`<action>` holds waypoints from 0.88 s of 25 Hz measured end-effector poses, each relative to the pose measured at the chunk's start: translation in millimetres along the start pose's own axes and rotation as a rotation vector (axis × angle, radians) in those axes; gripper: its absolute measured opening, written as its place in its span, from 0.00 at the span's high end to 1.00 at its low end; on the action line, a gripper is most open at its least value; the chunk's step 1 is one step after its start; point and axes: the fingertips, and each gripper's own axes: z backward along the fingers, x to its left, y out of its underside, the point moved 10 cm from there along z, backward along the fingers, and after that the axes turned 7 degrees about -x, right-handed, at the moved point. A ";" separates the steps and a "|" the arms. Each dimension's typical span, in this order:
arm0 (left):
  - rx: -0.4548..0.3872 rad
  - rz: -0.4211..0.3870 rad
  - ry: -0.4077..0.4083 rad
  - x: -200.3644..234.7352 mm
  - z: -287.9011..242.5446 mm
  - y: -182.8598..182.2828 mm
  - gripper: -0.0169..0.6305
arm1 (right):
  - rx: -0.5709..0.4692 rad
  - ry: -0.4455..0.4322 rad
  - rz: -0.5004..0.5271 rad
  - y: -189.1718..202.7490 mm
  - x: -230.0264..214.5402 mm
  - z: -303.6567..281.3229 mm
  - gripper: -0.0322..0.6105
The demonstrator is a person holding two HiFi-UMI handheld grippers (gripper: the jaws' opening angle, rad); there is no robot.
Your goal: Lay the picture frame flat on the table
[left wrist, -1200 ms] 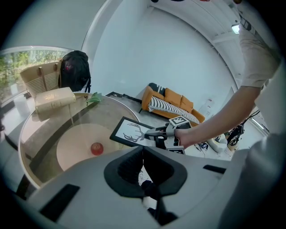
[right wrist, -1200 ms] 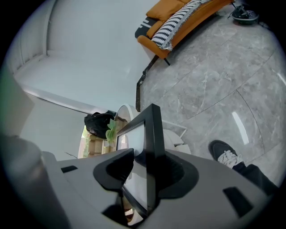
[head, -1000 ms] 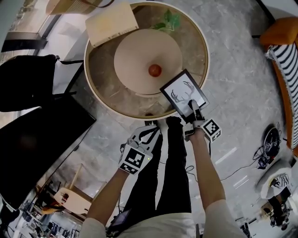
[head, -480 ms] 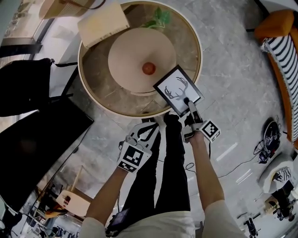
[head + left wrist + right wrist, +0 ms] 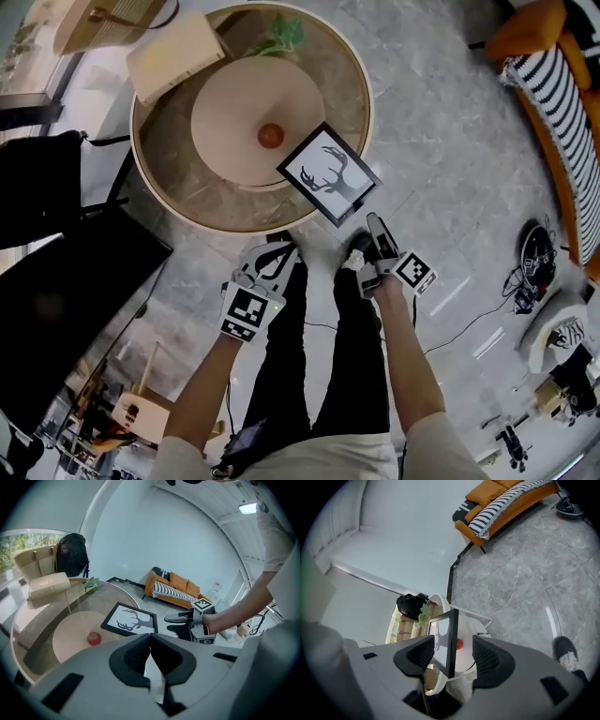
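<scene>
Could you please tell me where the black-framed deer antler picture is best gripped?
Grip the black-framed deer antler picture by the edge nearest the person, coming level from that side. It lies flat on the round glass table, so most edges have no gap underneath, but that edge seems to jut past the rim, leaving room for a jaw below.

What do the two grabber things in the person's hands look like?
The left gripper and right gripper match: light grey bodies, two dark padded jaws, and a cube with black-and-white square markers on each. The person wears short pale sleeves.
</scene>
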 end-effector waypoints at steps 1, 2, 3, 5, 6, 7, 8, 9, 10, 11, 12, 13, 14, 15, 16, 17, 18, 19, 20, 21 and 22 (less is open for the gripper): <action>-0.006 0.009 -0.017 -1.4 -3.2 0.9 0.94 | 0.003 0.004 0.010 -4.3 -3.5 4.7 0.57; -0.012 0.021 -0.039 -3.8 -5.6 1.8 0.94 | 0.003 0.007 -0.015 -5.3 -6.8 9.1 0.57; -0.019 0.037 -0.064 -6.9 -7.1 3.0 0.94 | 0.006 0.010 -0.050 -4.0 -9.6 12.9 0.57; -0.045 0.087 -0.128 -12.5 -8.6 5.7 0.94 | 0.037 0.014 -0.062 -1.7 -11.8 16.5 0.57; -0.071 0.124 -0.165 -13.7 -9.1 6.9 0.94 | 0.062 0.008 -0.037 -2.4 -9.9 15.8 0.57; -0.103 0.165 -0.205 -15.1 -9.1 7.8 0.94 | 0.091 -0.006 0.003 -4.5 -5.3 15.1 0.57; -0.135 0.202 -0.245 -18.3 -7.8 8.3 0.94 | 0.121 -0.026 0.054 -7.1 1.5 16.1 0.57; -0.160 0.229 -0.281 -24.0 -4.9 8.0 0.94 | 0.150 -0.049 0.110 -9.8 9.6 20.2 0.57; -0.179 0.245 -0.309 -32.0 -0.5 6.2 0.94 | 0.176 -0.072 0.166 -12.7 18.2 27.4 0.57; -0.191 0.253 -0.331 -41.3 4.9 2.5 0.94 | 0.198 -0.094 0.218 -15.8 26.9 36.9 0.57; -0.199 0.255 -0.347 -51.7 11.0 -3.1 0.94 | 0.218 -0.116 0.264 -19.6 36.8 47.9 0.57; -0.205 0.252 -0.360 -63.4 17.9 -10.3 0.94 | 0.240 -0.142 0.299 -23.8 48.2 60.3 0.57; -0.209 0.245 -0.372 -76.7 25.9 -18.3 0.94 | 0.265 -0.170 0.322 -28.2 60.5 74.5 0.57; -0.210 0.235 -0.382 -91.3 35.5 -26.7 0.94 | 0.289 -0.196 0.339 -32.5 72.9 91.0 0.57; -0.210 0.224 -0.392 -107.0 46.6 -35.5 0.94 | 0.309 -0.219 0.357 -37.0 84.9 109.4 0.57; -0.210 0.212 -0.403 -123.2 58.8 -44.5 0.94 | 0.320 -0.236 0.379 -42.1 96.6 128.8 0.57; -0.212 0.199 -0.416 -138.4 71.6 -54.4 0.94 | 0.321 -0.251 0.403 -48.3 108.1 147.0 0.57; -0.221 0.184 -0.432 -150.9 83.9 -65.2 0.94 | 0.312 -0.267 0.425 -56.0 120.2 161.9 0.57; -0.237 0.168 -0.450 -160.7 95.8 -76.9 0.94 | 0.296 -0.285 0.442 -64.6 132.8 173.3 0.57; -0.254 0.156 -0.469 -169.6 108.1 -88.1 0.94 | 0.276 -0.301 0.451 -72.7 145.3 184.0 0.57; -0.269 0.149 -0.488 -179.6 121.5 -97.6 0.94 | 0.256 -0.314 0.454 -79.0 156.6 197.1 0.57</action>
